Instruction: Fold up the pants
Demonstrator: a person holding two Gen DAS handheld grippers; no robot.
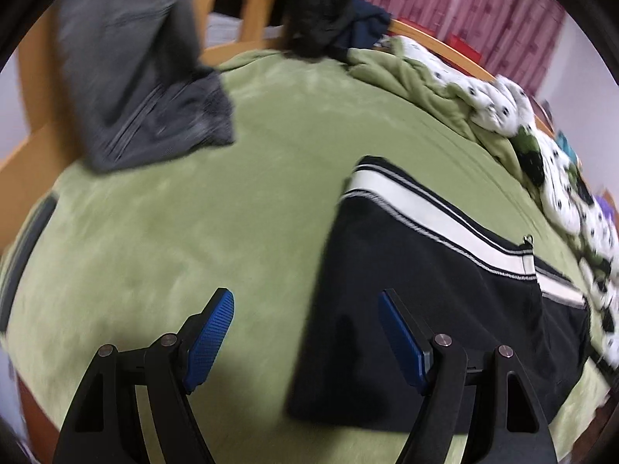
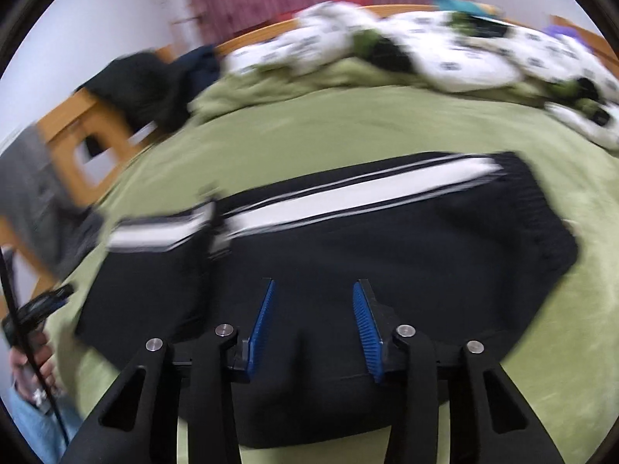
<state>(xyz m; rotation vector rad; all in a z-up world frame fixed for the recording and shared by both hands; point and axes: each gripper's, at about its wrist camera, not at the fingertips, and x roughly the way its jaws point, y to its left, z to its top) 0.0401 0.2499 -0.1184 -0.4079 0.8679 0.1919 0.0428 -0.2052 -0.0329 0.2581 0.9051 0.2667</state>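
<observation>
Black pants (image 2: 387, 255), white side stripe, folded flat on fuzzy green blanket (image 1: 232, 212); both grippers' ribbed blue fingers (image 1: 211, 338) spread.

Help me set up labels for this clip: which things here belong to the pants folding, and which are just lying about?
Job:
- black pants with white stripe, flat on the green blanket
- left gripper, open
- right gripper, open

Lying about:
- grey garment
- dark clothes pile
- spotted white quilt

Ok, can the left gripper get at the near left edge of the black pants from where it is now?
Probably yes. The left gripper is open and empty, with the edge of the black pants lying flat between its fingers on the green blanket. Nothing lies on that edge; the grey garment is well beyond.
</observation>
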